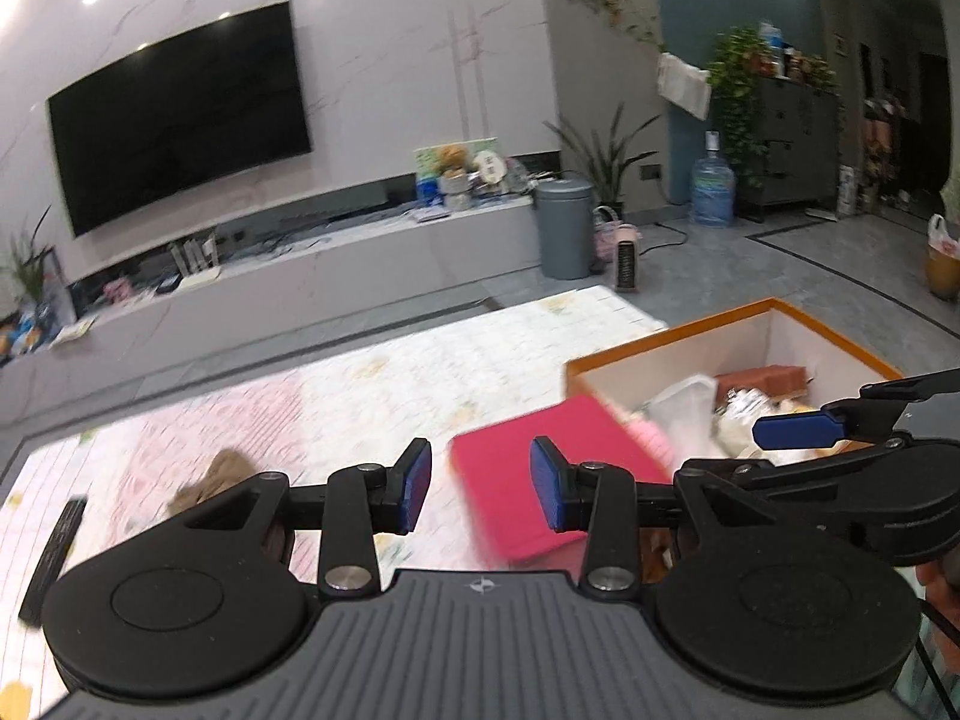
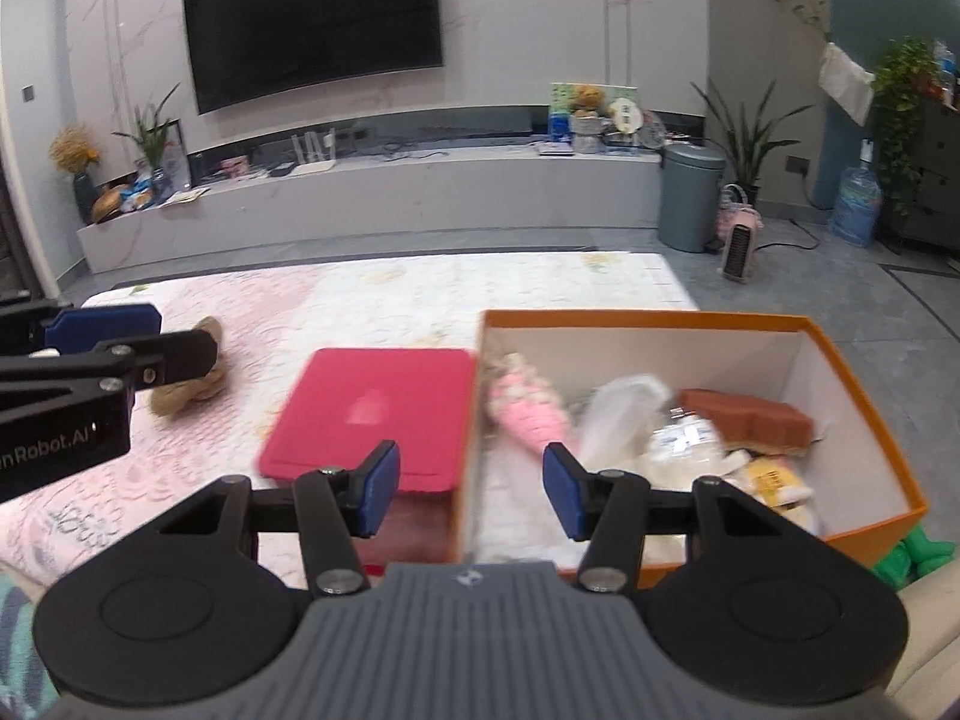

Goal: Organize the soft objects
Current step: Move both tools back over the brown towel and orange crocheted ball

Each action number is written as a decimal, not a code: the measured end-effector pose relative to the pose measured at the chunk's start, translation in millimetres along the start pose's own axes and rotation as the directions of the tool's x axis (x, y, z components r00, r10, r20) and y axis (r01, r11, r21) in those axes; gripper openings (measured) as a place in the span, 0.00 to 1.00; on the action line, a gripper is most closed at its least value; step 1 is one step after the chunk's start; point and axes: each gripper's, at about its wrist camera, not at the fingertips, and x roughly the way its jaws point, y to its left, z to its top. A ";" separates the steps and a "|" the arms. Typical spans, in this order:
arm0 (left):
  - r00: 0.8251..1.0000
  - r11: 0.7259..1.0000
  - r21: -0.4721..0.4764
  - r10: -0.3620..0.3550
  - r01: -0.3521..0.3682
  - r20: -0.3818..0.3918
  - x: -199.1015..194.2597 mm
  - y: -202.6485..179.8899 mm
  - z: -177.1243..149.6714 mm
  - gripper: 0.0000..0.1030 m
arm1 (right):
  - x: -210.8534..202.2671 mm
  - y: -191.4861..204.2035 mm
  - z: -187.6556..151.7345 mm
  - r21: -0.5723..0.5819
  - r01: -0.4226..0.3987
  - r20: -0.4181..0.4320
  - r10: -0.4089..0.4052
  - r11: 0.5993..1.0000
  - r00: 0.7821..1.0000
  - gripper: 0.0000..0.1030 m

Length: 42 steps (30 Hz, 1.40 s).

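Note:
My left gripper (image 1: 482,485) stands open above the patterned mat, nothing between its blue pads. Beyond it lies a red flat case (image 1: 528,480), and a brown plush toy (image 1: 210,477) lies on the mat to the left. My right gripper (image 2: 471,491) is open and empty too, hovering over the near left corner of the orange box (image 2: 648,317). The box holds a pink plush toy (image 2: 528,411), a clear plastic bag (image 2: 618,411), a brown brick-like block (image 2: 744,420) and a yellow packet (image 2: 774,480). The brown plush toy (image 2: 192,387) sits partly behind the left gripper's finger (image 2: 102,324).
A black remote (image 1: 54,546) lies at the mat's left edge. Something green (image 2: 912,552) sits outside the box's near right corner. Further off are a TV bench (image 2: 372,192), a grey bin (image 2: 690,198), a small heater (image 2: 741,249) and a water bottle (image 2: 855,207).

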 end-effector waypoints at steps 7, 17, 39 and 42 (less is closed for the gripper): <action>0.998 0.995 -0.075 0.057 -0.059 -0.023 -13.9 43.8 -25.3 0.43 | 2.9 46.6 -5.9 -0.042 -0.061 -0.017 0.061 0.997 0.998 0.51; 0.995 0.984 -0.155 0.087 -0.092 -0.040 -21.6 97.1 -50.6 0.43 | 14.2 111.9 -5.2 -0.137 -0.127 -0.044 0.122 0.982 0.992 0.51; 0.993 0.990 -0.130 0.036 -0.050 -0.110 22.7 163.8 -58.8 0.43 | 85.2 183.5 23.4 -0.259 -0.095 -0.126 0.064 0.961 0.990 0.51; 0.990 0.990 -0.138 0.022 -0.041 -0.137 37.9 177.6 -56.0 0.44 | 101.6 189.1 29.4 -0.285 -0.087 -0.151 0.045 0.954 0.987 0.51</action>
